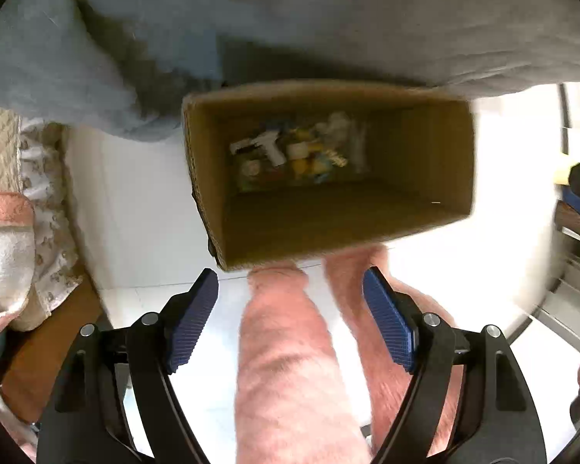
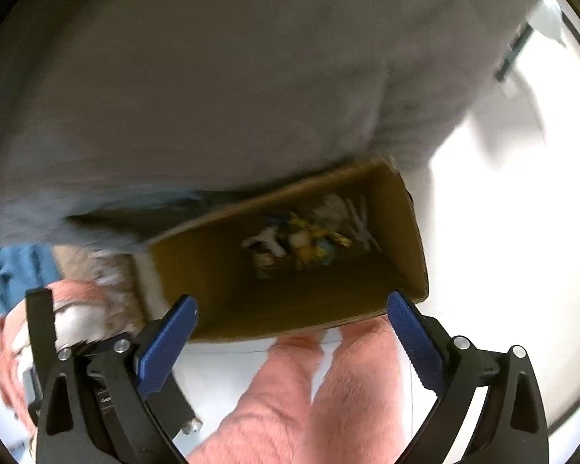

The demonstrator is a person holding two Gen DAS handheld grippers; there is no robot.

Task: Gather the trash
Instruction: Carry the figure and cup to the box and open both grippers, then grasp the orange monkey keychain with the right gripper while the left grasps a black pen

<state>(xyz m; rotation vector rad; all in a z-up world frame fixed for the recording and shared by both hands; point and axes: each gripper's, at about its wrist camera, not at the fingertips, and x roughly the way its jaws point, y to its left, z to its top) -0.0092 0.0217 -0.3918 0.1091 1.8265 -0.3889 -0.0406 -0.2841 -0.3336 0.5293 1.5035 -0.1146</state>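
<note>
While both the left tongs and right tongs hang spread and empty above the cardboard box, keep them centred over its opening so nothing misses the trash inside.

2 wrist views, steeply downward, sharing cardboard box interior
</note>
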